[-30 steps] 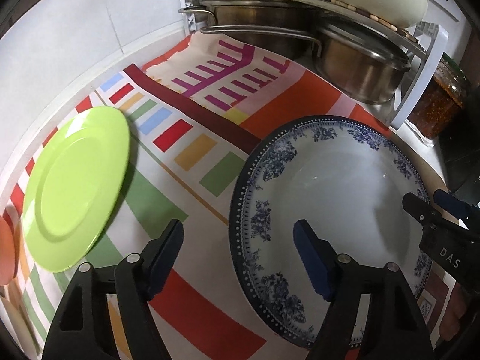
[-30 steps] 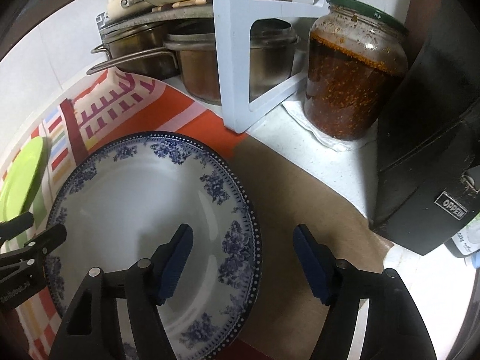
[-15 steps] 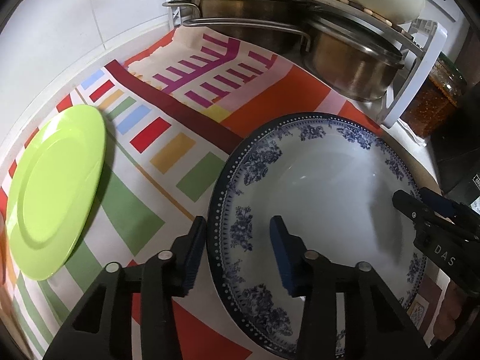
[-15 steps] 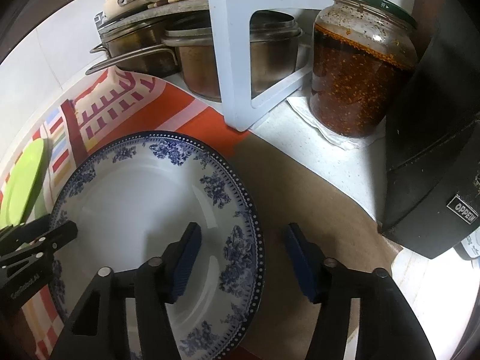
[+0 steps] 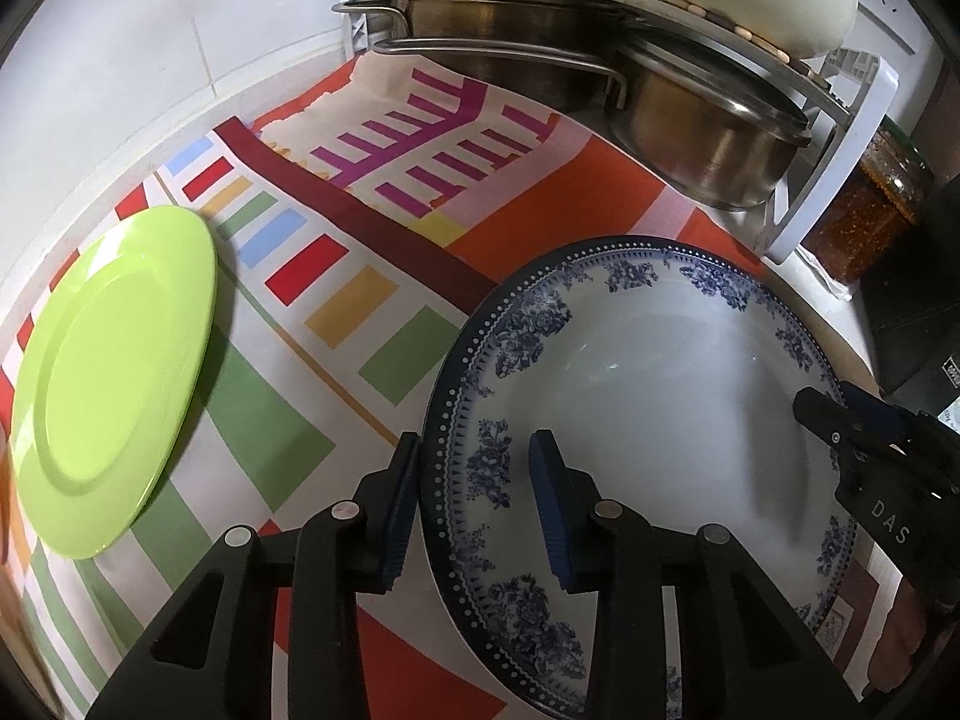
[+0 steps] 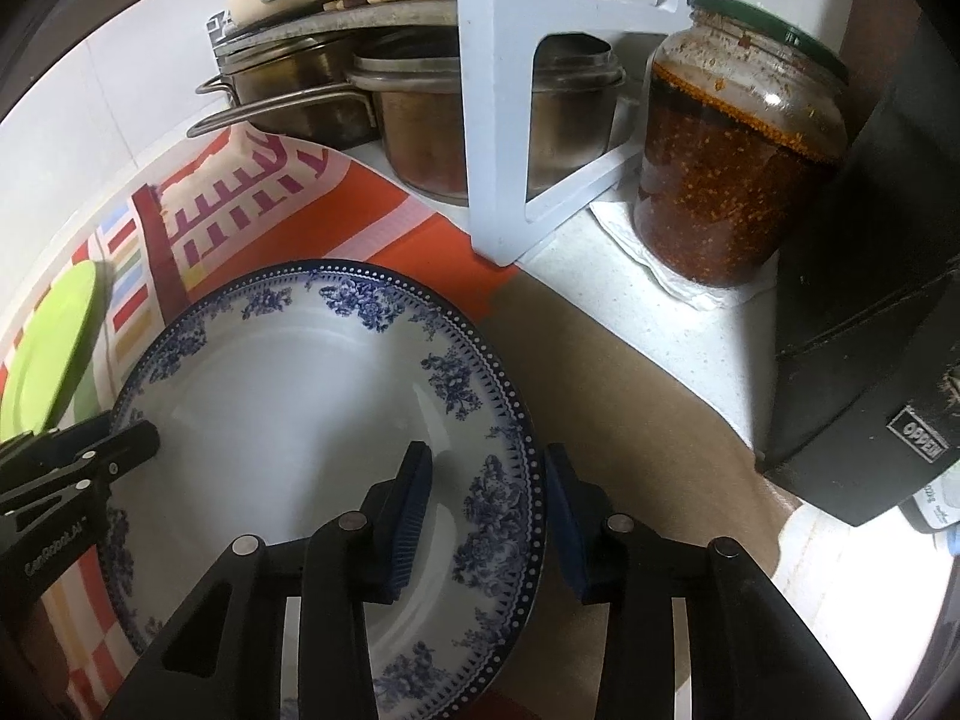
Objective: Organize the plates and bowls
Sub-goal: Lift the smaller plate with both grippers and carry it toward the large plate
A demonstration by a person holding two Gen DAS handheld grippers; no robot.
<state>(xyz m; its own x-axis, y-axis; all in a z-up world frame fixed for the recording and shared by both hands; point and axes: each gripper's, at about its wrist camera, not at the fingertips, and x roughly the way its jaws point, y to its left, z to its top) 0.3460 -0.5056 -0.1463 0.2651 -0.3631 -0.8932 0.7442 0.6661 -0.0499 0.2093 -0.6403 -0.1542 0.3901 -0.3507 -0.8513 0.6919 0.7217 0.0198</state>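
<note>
Blue-patterned plate (image 5: pixel 648 384) lies on the striped cloth (image 5: pixel 372 276), its opposite rims straddled by both grippers. Left gripper (image 5: pixel 474 504): jaws part-closed astride the near-left rim, one pad outside, one over the plate; firm contact cannot be told. Right gripper (image 6: pixel 486 516): likewise set across the right rim, gap visible. Green plate (image 5: pixel 114 384) is seen left of the left gripper, apart. Steel pots (image 5: pixel 708 144) and jar (image 6: pixel 738 168) are noted ahead.

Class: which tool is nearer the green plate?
Left. The left tool straddles the blue-patterned plate rim facing the green plate; the right tool straddles the opposite rim.
</note>
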